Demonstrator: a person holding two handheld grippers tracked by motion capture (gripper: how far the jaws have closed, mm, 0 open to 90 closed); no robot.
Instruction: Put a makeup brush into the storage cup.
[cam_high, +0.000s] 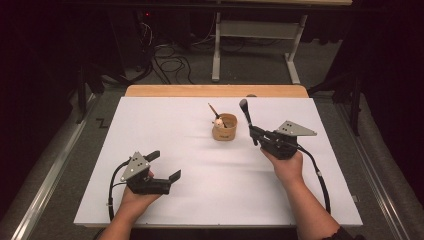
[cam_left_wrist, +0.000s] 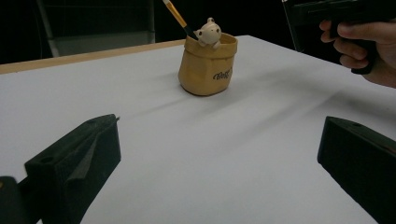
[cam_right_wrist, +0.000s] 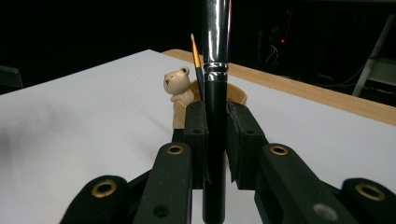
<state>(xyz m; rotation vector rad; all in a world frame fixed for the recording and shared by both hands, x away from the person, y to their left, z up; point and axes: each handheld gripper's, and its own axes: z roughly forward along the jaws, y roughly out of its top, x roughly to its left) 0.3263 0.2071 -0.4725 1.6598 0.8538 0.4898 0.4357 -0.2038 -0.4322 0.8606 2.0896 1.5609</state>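
Brush (cam_right_wrist: 215, 93) upright, pinched in right claw (cam_right_wrist: 215, 135), left claw (cam_left_wrist: 219, 158) spread, apparently resting low.

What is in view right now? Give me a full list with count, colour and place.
Cup: 1, tan, bear figure on its rim, mid-table on the sheet.
Thin brush: 1, orange handle, standing slanted in the cup.
Big brush: 1, black handle with silver ferrule, clamped upright in the right gripper, right of the cup.
Sheet: 1, white, covering the table.
Table: 1, wooden edge showing at the far side.
Frame: 1, grey, on the floor beyond the table.
Cables: several, dark, on the floor behind.
Left gripper: 1, black, jaws wide apart, near left.
Right gripper: 1, black, right of centre.
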